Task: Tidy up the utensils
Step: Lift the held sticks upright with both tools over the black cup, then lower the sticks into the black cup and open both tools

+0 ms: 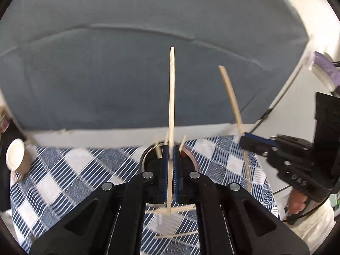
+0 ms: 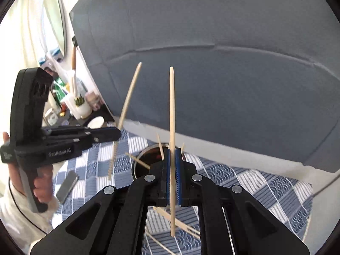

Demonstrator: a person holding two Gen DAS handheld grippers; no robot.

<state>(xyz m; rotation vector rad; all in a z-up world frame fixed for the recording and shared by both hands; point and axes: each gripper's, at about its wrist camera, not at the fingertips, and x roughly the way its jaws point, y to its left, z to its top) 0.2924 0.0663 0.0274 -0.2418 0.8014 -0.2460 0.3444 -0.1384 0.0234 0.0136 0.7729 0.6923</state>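
My left gripper (image 1: 170, 155) is shut on a pale wooden chopstick (image 1: 171, 97) that stands upright between its blue pads. My right gripper (image 2: 174, 157) is shut on another wooden chopstick (image 2: 172, 114), also upright. Each gripper shows in the other's view, the right one (image 1: 246, 140) holding its stick (image 1: 230, 97) tilted, the left one (image 2: 116, 133) likewise (image 2: 129, 95). A dark round holder (image 2: 148, 159) with a few sticks in it stands on the checked cloth just beyond both grippers; it also shows in the left wrist view (image 1: 148, 155). Several loose chopsticks (image 2: 182, 223) lie on the cloth below.
A blue-and-white checked cloth (image 1: 74, 176) covers the table. A grey-blue sofa (image 1: 127, 74) rises behind it. A white cup (image 1: 16, 155) stands at the left edge. A dark flat block (image 2: 68, 182) lies on the cloth. A cluttered side shelf with a white pot (image 2: 81, 106) is far left.
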